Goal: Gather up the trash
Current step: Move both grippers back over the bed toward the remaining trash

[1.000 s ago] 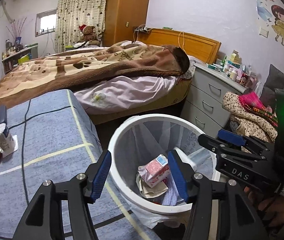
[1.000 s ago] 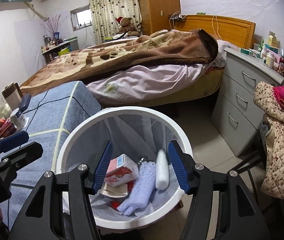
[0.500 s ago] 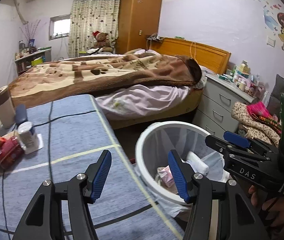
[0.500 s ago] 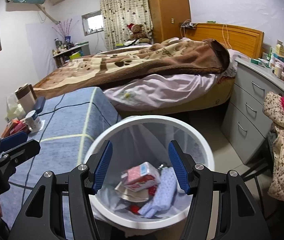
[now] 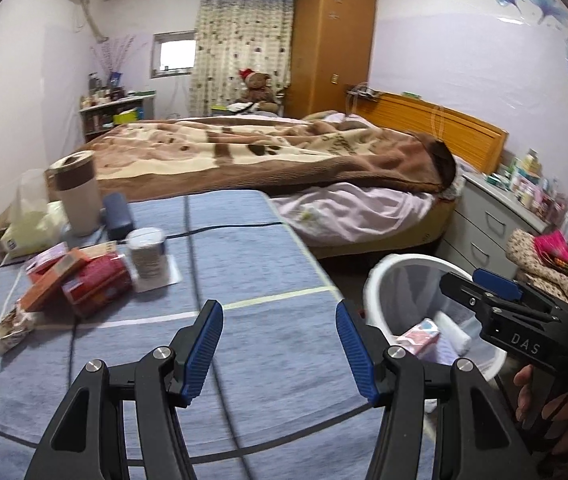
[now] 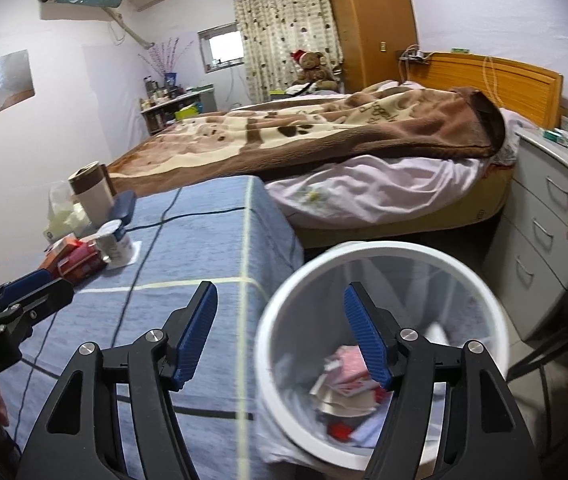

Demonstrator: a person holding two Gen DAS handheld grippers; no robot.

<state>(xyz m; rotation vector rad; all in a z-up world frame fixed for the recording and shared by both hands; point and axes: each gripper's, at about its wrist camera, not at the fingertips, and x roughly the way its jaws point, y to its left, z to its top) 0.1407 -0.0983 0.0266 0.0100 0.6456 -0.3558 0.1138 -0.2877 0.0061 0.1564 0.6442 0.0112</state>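
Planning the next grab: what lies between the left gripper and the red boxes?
Only bare blue cloth with a black cable separates left gripper from red boxes, per left wrist view.

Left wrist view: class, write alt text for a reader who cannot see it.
The open, empty left tool hangs over a blue-covered table, with red snack packets and a tin at its far left. A white bin of trash stands to the right, below the right tool.

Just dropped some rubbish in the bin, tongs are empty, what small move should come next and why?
Probably swing the left tongs further toward the red packets on the blue-covered table. Both tongs are open and hold nothing, the white bin already holds wrappers, and those packets look like the nearest litter left.
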